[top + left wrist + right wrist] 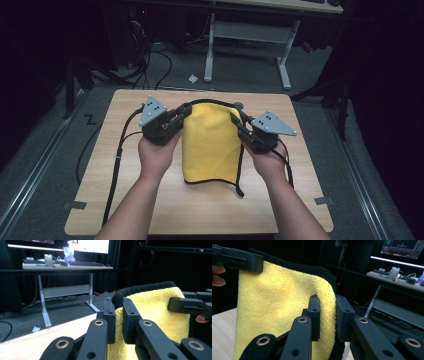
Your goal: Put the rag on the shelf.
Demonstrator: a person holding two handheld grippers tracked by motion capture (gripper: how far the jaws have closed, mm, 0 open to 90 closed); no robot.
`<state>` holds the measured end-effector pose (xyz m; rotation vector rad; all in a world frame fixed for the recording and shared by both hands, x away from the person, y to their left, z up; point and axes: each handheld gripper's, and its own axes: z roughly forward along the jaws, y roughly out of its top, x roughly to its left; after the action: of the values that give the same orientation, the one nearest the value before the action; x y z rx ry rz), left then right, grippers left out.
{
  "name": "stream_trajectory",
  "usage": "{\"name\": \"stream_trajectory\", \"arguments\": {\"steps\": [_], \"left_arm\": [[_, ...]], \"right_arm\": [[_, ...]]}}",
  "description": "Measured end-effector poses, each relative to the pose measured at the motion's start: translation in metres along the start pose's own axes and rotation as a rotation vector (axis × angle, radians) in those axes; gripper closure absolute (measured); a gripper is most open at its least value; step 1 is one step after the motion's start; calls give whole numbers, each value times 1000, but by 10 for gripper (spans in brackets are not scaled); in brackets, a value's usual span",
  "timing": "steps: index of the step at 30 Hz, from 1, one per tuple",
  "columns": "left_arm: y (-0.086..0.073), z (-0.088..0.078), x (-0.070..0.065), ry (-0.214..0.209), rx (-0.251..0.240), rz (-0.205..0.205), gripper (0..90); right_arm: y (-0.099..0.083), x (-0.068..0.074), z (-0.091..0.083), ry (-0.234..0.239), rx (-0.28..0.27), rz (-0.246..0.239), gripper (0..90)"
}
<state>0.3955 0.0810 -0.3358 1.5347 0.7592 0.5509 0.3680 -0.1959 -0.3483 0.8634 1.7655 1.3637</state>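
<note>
A yellow cloth (210,145) with a black trimmed edge hangs between my two grippers above the wooden table (150,200), and its lower end reaches down toward the tabletop. My left gripper (184,114) is shut on the cloth's top left corner; in the left gripper view the black edge (120,298) sits pinched between the jaws. My right gripper (235,120) is shut on the top right corner, where the cloth (287,305) passes between its jaws. A hand holds each gripper from below.
The table's front edge lies close to the forearms. Black cables (116,165) trail over the table's left side. Beyond the far edge stands a white-legged desk (250,35), with a keyboard and monitors on it in the gripper views.
</note>
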Motion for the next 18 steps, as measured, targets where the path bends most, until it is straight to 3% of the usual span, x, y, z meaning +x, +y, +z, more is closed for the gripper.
{"name": "stream_trajectory", "arguments": {"steps": [9, 18], "left_arm": [[24, 4, 4, 1, -25, 35, 833], [29, 13, 10, 5, -31, 46, 833]], "right_arm": [[22, -10, 0, -20, -39, -13, 771], [28, -18, 5, -23, -48, 1, 771]]}}
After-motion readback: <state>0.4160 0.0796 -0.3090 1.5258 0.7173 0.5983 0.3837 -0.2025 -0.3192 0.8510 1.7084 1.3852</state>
